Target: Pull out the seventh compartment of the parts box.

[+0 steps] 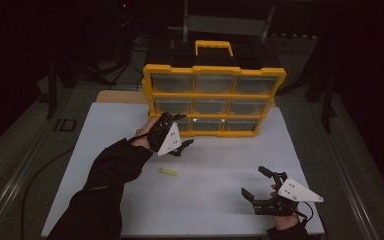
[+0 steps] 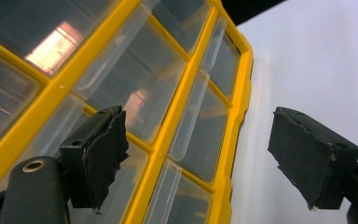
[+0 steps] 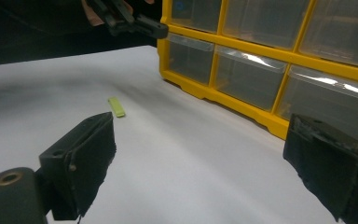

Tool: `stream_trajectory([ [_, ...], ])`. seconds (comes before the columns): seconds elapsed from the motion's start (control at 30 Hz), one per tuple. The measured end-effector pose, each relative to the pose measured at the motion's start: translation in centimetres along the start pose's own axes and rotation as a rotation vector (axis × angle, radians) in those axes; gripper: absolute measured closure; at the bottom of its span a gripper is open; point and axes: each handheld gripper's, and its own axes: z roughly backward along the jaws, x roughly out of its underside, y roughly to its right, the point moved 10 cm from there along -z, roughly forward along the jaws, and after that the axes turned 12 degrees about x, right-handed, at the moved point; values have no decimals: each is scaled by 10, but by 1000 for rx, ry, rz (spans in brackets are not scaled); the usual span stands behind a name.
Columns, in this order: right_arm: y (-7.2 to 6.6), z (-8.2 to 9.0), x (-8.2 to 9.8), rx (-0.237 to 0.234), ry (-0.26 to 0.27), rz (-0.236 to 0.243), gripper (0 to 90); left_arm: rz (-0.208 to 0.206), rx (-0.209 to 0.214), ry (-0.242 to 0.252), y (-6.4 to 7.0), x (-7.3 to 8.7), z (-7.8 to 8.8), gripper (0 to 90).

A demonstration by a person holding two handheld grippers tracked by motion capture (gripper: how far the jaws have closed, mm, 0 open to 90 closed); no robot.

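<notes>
A yellow organizer (image 1: 214, 94) with clear drawers stands upright at the back of the white board (image 1: 130, 125). My left gripper (image 1: 186, 130) is at its lower left corner, open, jaws facing the bottom-left drawer (image 1: 184, 125). In the left gripper view the open jaws (image 2: 196, 158) frame the yellow frame (image 2: 168, 135) and clear drawer fronts, with nothing pressed between the pads. My right gripper (image 1: 252, 180) rests open at the front right, holding nothing. The right gripper view, over its own open gripper (image 3: 200, 168), takes in a small green strip (image 3: 117, 107) on the board, the organizer (image 3: 270, 119) and the left gripper (image 3: 135, 23).
The green strip (image 1: 167, 172) lies flat on the board between the two hands, nearer the left sleeve (image 1: 115, 170). A yellow carry handle (image 1: 213, 47) tops the organizer. Dark floor and a metal frame surround the board's edges.
</notes>
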Motion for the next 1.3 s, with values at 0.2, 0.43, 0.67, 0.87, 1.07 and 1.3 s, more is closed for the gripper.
stream_trajectory([
  [0.2,0,0,0,0,0,-2,91,-20,-7,-32,-3,12,-10,227],
  [0.43,0,0,1,-4,-2,-5,91,-79,-6,-57,-4,21,-22,319],
  [0.67,0,-1,1,-7,-6,-9,91,-110,-17,-105,-6,31,-33,418],
  [0.87,0,-1,2,-7,-8,-12,91,-140,-49,-149,-10,42,-40,472],
  [1.07,0,-1,3,-8,-10,-12,91,-157,-69,-180,-12,48,-46,496],
  [1.3,0,-1,3,-10,-14,-17,91,-196,-79,-219,-11,54,-47,516],
])
